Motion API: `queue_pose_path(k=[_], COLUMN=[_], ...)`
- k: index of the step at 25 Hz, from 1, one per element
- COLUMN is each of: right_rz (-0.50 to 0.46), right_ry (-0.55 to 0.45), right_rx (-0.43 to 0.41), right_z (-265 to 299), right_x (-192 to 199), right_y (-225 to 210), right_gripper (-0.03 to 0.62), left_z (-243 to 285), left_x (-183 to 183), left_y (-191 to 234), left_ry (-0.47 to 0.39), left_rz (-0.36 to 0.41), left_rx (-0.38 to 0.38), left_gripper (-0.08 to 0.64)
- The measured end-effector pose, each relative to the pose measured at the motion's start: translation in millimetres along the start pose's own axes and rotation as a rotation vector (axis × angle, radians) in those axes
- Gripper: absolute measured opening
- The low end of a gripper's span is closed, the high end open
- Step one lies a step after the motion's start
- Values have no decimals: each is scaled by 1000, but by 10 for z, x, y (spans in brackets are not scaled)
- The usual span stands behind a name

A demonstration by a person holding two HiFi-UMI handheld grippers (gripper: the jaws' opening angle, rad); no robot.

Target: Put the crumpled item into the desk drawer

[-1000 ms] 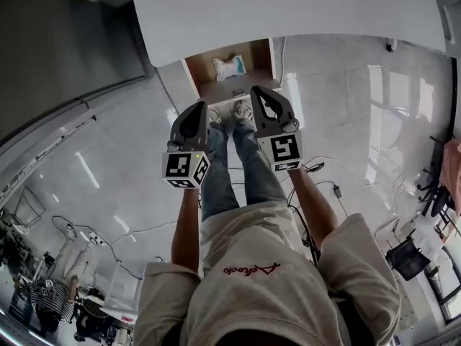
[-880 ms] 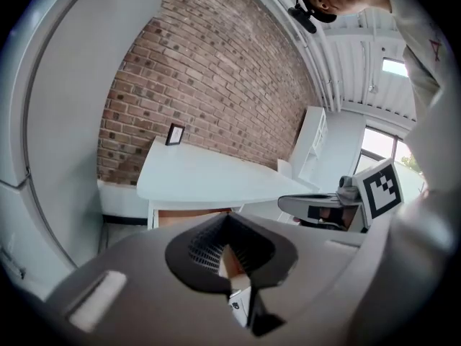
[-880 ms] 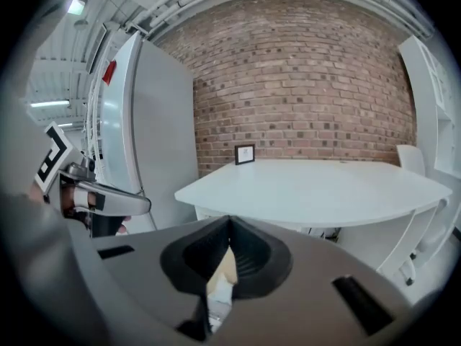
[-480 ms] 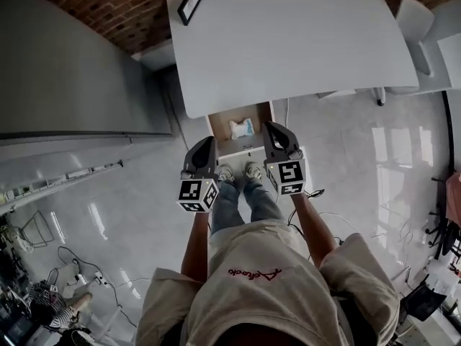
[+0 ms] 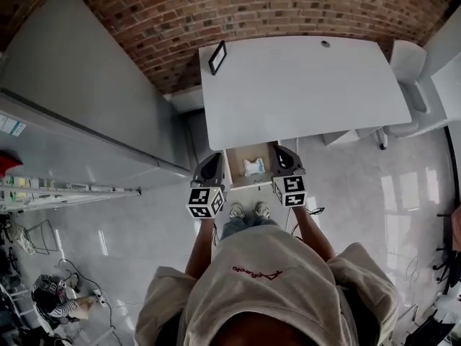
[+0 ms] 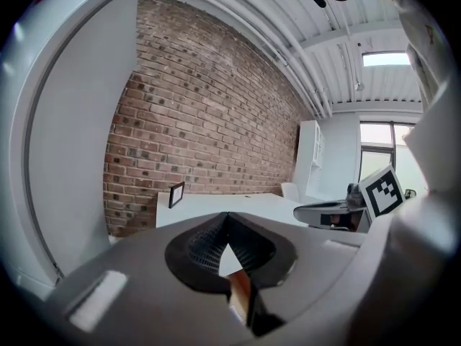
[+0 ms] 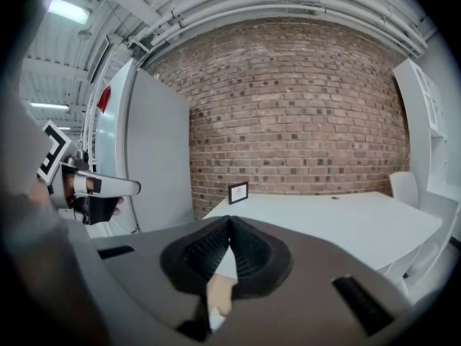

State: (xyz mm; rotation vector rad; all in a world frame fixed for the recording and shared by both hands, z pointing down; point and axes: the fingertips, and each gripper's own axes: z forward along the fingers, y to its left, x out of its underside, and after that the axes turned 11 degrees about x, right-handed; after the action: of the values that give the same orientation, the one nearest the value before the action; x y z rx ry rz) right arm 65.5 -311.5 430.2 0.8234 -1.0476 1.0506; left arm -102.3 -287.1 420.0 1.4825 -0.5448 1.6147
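In the head view the crumpled white and blue item (image 5: pixel 253 167) lies inside the open wooden drawer (image 5: pixel 239 156) under the front edge of the white desk (image 5: pixel 302 85). My left gripper (image 5: pixel 214 157) hovers at the drawer's left side and my right gripper (image 5: pixel 282 151) at its right side. Both are held up above it, apart from the item. In the left gripper view the left gripper (image 6: pixel 227 216) has its jaws meeting with nothing between them. The right gripper (image 7: pixel 230 220) looks the same in its own view, pointing over the desk top (image 7: pixel 324 218).
A small black picture frame (image 5: pixel 217 57) stands on the desk's far left corner, against a brick wall (image 5: pixel 238 9). A tall grey cabinet (image 5: pixel 86 114) flanks the desk on the left, a white chair (image 5: pixel 407 60) on the right. Cables (image 5: pixel 313 211) lie on the glossy floor by my feet.
Both grippers have lifted and drawn back from the drawer. The view has pulled away, so the whole desk and brick wall now show. The item stays in the open drawer.
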Motion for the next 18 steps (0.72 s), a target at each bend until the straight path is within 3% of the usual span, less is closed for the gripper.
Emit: queue_pose_path(k=[9,18], right_rz=[-52,-27], right_ry=[-39,-88], right_rx=[30,62], right_z=[-65,-39], right_x=[-397,-656], right_y=[-167,-104], right_gripper=[12,12], left_z=[-112,-236], left_x=[-455,-586], left_y=[75,307], left_ry=[-57,-52], left_rz=[53,83], left_rx=[-9,-34], left_gripper=[8,8])
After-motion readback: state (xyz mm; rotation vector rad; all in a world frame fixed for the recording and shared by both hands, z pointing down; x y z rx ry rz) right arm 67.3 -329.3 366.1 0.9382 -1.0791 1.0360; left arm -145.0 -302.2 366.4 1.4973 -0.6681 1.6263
